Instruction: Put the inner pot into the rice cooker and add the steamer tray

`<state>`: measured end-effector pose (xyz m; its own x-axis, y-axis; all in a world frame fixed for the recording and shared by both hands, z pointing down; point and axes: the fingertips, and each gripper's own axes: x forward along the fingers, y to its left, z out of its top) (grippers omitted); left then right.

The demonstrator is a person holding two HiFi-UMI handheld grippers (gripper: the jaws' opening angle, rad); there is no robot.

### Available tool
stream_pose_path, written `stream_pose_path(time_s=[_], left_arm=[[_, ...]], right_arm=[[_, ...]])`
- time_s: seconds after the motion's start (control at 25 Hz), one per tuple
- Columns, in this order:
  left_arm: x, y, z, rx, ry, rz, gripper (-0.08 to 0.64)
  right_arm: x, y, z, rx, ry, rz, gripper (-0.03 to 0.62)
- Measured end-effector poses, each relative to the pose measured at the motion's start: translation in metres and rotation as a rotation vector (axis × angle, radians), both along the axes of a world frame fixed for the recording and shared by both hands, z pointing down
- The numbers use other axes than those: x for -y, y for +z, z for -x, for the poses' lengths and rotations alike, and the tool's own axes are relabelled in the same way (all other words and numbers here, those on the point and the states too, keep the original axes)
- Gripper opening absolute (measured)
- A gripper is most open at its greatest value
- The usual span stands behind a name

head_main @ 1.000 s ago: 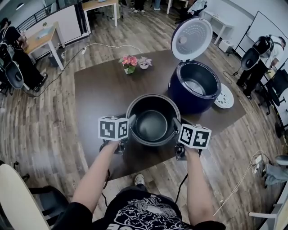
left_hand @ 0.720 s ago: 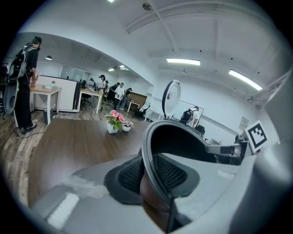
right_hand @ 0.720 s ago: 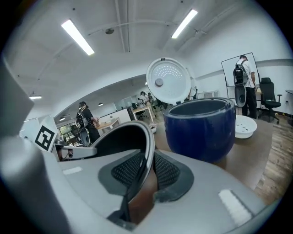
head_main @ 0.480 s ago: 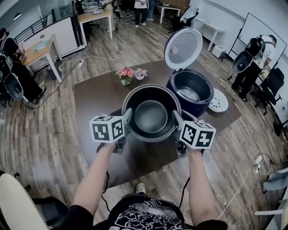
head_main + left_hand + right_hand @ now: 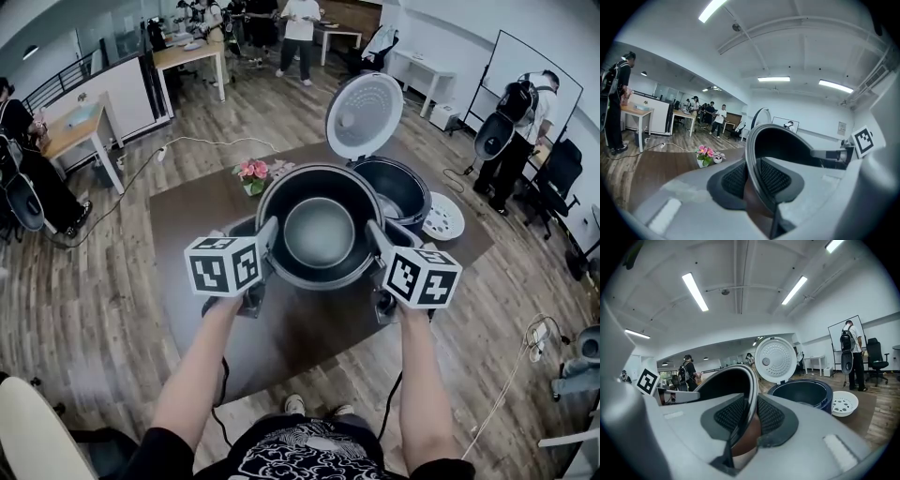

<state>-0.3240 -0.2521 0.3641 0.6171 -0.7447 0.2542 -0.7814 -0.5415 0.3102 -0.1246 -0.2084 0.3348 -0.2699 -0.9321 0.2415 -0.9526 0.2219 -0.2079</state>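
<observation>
Moved since earlier: inner pot (image 5: 319, 230) has come up off the worktop (image 5: 187, 216) toward the camera. It looks larger, sits higher in the head view and now overlaps the near edge of the rice cooker (image 5: 411, 199).
Inner pot, place: centre of the head view, in the air between both tools, short of the cooker and not yet in it.
Inner pot, look: round and empty, with a dark coated inside, a paler flat bottom and a thin rolled rim. The outer wall looks coppery in the gripper views. Its mouth faces up, close to level.
Left tool (image 5: 752, 180): clamped on the pot's left rim, one pad inside the wall and one outside.
Right tool (image 5: 749, 416): clamped on the opposite rim in the same way.
Why held so: two opposed grips probably keep the pot level and lift it high enough to clear the cooker's wall.
Rice cooker: upper right of centre, dark blue, with its lid (image 5: 364, 114) standing open and the cavity ready for the pot.
Steamer tray (image 5: 442, 217): white and perforated, on the worktop just right of the cooker, left for the later step.
Flowers (image 5: 251, 172): small vase on the worktop, upper left of the pot, apart from it.
</observation>
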Motion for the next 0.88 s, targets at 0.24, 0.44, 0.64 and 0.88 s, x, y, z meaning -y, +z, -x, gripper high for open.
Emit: stream_pose_path(time_s=[0.24,0.44,0.64,0.88], left_arm=[[0.006,-0.024,-0.018,0.000,0.004,-0.057,0.098],[0.010,-0.045,-0.043,0.007,0.008,-0.098,0.098],[0.017,-0.054,-0.071,0.008,0.002,-0.119,0.098],[0.033,-0.069,-0.113,0.011,-0.017,-0.133,0.098]], right_arm=[[0.004,-0.022,-0.018,0.010,-0.004,-0.069,0.086],[0.007,-0.039,-0.043,0.025,-0.006,-0.113,0.086],[0.015,-0.049,-0.071,0.037,-0.026,-0.144,0.086],[0.033,-0.061,-0.114,0.058,-0.041,-0.161,0.084]])
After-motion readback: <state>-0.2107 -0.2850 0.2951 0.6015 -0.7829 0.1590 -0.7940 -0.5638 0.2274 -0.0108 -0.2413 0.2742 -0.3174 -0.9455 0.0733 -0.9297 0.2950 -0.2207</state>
